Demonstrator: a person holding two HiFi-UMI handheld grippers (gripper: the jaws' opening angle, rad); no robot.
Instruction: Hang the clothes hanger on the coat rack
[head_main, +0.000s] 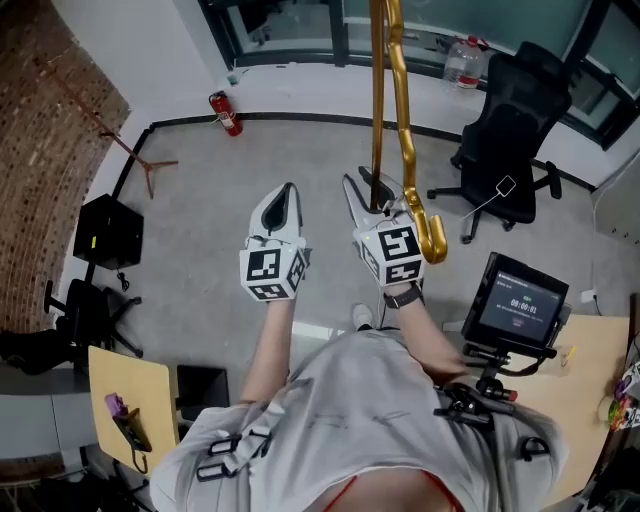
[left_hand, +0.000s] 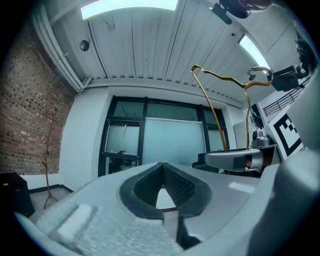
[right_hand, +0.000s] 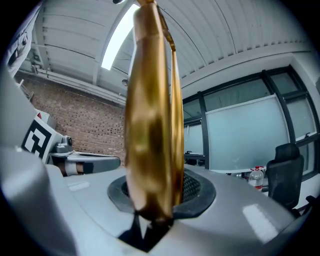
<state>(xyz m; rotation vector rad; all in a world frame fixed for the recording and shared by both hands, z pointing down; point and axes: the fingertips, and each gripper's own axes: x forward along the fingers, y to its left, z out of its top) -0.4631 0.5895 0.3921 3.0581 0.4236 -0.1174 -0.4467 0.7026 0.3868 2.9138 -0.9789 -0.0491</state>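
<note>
A gold clothes hanger (head_main: 407, 140) stands upright in my right gripper (head_main: 362, 200), which is shut on its lower part. In the right gripper view the hanger (right_hand: 150, 125) fills the middle and rises from between the dark pads of the right gripper (right_hand: 150, 217). Beside it, my left gripper (head_main: 285, 200) is shut with nothing in it; its pads (left_hand: 172, 182) meet at the tip. From the left gripper view the hanger (left_hand: 220, 77) shows as a thin gold outline at the right. A thin reddish branched stand (head_main: 110, 135) by the brick wall, perhaps the coat rack, is far left.
A black office chair (head_main: 510, 120) stands at the right, with a small monitor on a stand (head_main: 520, 300) nearer me. There is a red fire extinguisher (head_main: 228, 112) against the far wall, and a black box (head_main: 108, 232) sits on the floor at left.
</note>
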